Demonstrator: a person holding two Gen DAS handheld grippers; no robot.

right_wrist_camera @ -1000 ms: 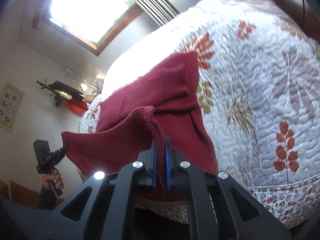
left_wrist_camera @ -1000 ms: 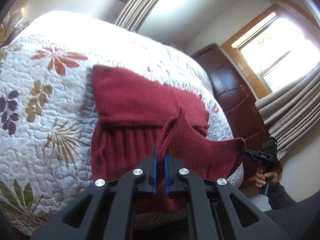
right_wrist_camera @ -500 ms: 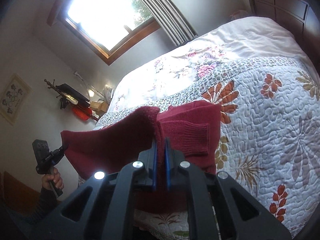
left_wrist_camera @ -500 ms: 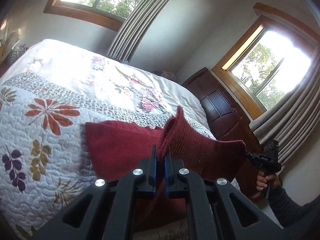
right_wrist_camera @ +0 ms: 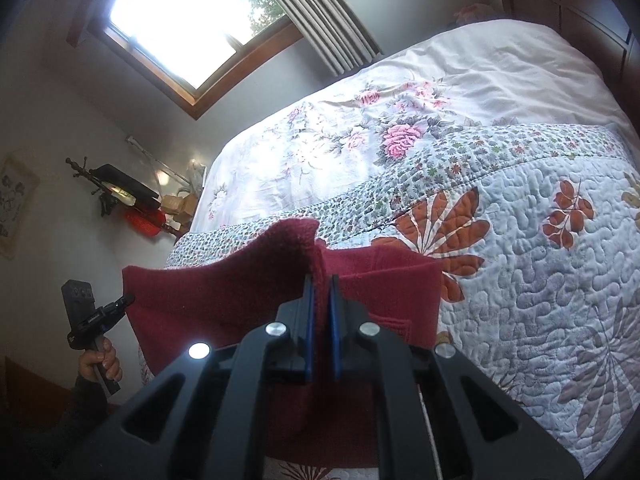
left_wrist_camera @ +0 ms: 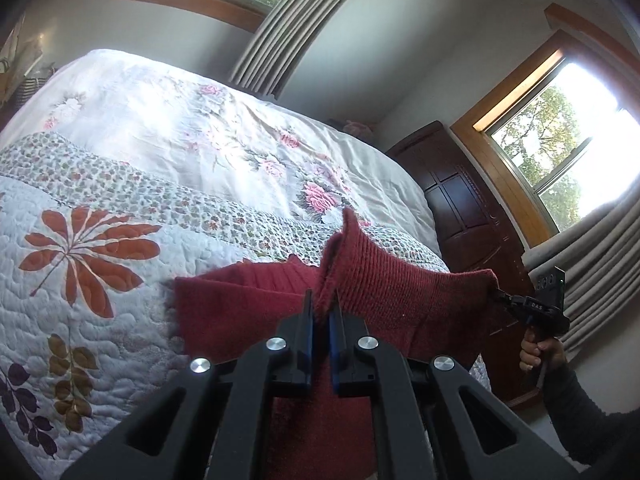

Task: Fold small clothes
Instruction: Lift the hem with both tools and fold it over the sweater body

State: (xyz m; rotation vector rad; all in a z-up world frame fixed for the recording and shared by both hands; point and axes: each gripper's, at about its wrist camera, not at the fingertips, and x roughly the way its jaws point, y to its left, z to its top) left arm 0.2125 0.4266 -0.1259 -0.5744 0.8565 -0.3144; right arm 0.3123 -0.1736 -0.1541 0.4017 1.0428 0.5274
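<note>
Sweater (left_wrist_camera: 248, 308), dark red knit, lies partly on the quilted bed (left_wrist_camera: 100, 312) ahead, its near edge lifted and stretched sideways between both tools. Left gripper (left_wrist_camera: 322, 320) has its jaws closed on one corner of that edge; right gripper (right_wrist_camera: 320, 316) pinches the opposite corner likewise. Laying this edge forward over the resting part looks like the coming fold.

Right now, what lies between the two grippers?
A taut span of the dark red knit sweater: the left gripper and the right gripper each pinch one end of its lifted edge. Both wrist views show it.
</note>
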